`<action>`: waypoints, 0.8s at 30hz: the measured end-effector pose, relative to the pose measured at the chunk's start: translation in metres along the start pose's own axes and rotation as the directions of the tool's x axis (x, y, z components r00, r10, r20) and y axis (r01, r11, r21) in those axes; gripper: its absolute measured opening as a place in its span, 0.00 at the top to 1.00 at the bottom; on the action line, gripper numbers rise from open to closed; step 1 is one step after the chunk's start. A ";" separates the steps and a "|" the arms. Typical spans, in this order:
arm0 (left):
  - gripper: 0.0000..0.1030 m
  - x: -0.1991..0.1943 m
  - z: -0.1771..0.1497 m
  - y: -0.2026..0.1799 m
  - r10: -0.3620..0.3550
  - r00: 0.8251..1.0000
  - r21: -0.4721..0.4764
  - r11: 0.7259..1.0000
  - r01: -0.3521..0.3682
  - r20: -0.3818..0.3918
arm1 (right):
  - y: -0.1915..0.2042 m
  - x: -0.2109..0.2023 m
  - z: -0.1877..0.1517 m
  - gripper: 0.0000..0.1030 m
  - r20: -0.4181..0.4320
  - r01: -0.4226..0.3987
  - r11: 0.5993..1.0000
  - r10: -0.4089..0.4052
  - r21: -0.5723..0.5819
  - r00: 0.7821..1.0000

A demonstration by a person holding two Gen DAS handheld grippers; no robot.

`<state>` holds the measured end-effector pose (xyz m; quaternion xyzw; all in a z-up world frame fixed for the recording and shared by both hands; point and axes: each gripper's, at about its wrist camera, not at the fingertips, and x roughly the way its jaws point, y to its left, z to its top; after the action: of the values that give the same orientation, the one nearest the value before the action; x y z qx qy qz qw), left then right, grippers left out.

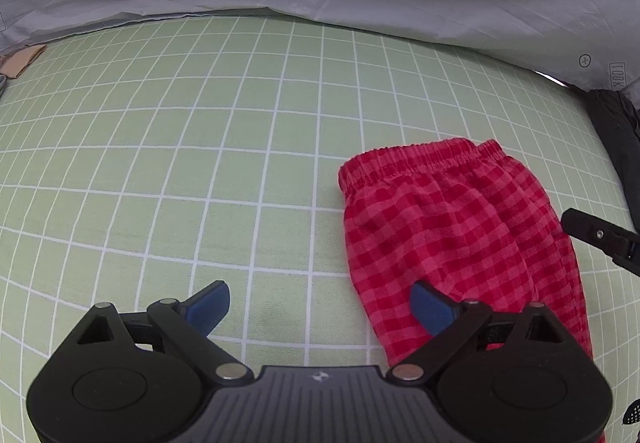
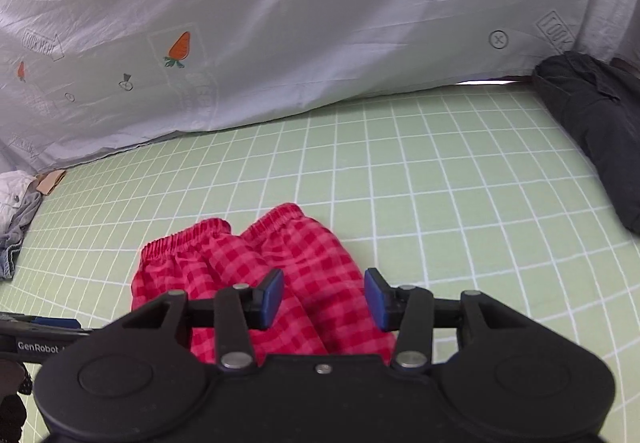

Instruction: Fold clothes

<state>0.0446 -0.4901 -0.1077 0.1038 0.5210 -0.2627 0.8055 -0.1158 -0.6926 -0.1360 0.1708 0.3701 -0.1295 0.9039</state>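
Note:
Red checked shorts (image 1: 452,227) lie folded lengthwise on the green grid sheet (image 1: 200,147), elastic waistband at the far end. My left gripper (image 1: 320,307) is open and empty, hovering just left of the shorts, its right finger over their left edge. In the right wrist view the shorts (image 2: 248,263) lie under my right gripper (image 2: 324,297), which is open above their right half and holds nothing. The right gripper's finger also shows at the right edge of the left wrist view (image 1: 600,239).
A pale grey quilt with carrot prints (image 2: 280,23) runs along the far side. A dark garment (image 2: 596,123) lies at the right. Grey and white clothes (image 2: 16,219) and a beige piece (image 2: 50,181) lie at the far left.

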 end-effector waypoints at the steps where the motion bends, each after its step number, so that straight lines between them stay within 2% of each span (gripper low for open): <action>1: 0.06 0.002 0.001 0.000 -0.007 1.000 0.004 1.000 0.007 -0.004 | 0.004 0.007 0.001 0.68 -0.017 -0.020 1.000 0.020 -0.017 1.000; 5: 0.08 0.007 0.006 0.001 -0.072 0.997 0.007 0.997 0.072 0.005 | 0.016 0.020 -0.002 0.70 -0.057 -0.069 0.995 0.065 -0.071 0.996; 8: 0.14 0.016 0.011 0.005 -0.117 0.993 -0.019 0.993 0.117 -0.015 | 0.020 0.025 -0.005 0.75 -0.082 -0.078 0.991 0.070 -0.105 0.994; 10: 0.19 0.020 0.014 0.006 -0.127 0.992 -0.025 0.992 0.126 -0.023 | 0.019 0.028 -0.006 0.93 -0.103 -0.096 0.991 0.086 -0.095 0.991; 11: 0.20 0.021 0.015 0.007 -0.135 0.991 -0.029 0.990 0.135 -0.021 | 0.018 0.027 -0.006 0.97 -0.105 -0.099 0.991 0.089 -0.091 0.990; 15: 0.24 0.020 0.023 0.009 -0.160 0.987 -0.047 0.986 0.160 -0.006 | 0.017 0.006 0.002 0.99 -0.021 -0.086 0.993 0.085 -0.085 0.996; 17: 0.24 0.016 0.029 0.009 -0.157 0.987 -0.050 0.986 0.158 0.018 | 0.019 -0.015 0.009 0.99 0.087 -0.023 0.994 0.032 -0.105 0.996; 19: 0.23 0.012 0.033 0.010 -0.167 0.985 -0.053 0.984 0.169 0.041 | 0.011 -0.030 0.018 1.00 0.167 0.039 0.998 -0.029 -0.058 0.985; 20: 0.23 0.011 0.035 0.010 -0.173 0.984 -0.056 0.983 0.175 0.049 | 0.003 -0.030 0.022 0.99 0.167 0.060 0.998 -0.057 -0.018 0.984; 24: 0.23 0.017 0.040 0.004 -0.206 0.978 -0.057 0.977 0.207 0.036 | -0.022 -0.002 0.019 0.90 0.033 0.170 0.985 -0.171 0.027 0.985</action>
<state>0.0838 -0.5094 -0.1056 0.0208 0.5244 -0.3307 0.7844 -0.1127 -0.7198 -0.1265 0.1469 0.3658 -0.2139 0.8938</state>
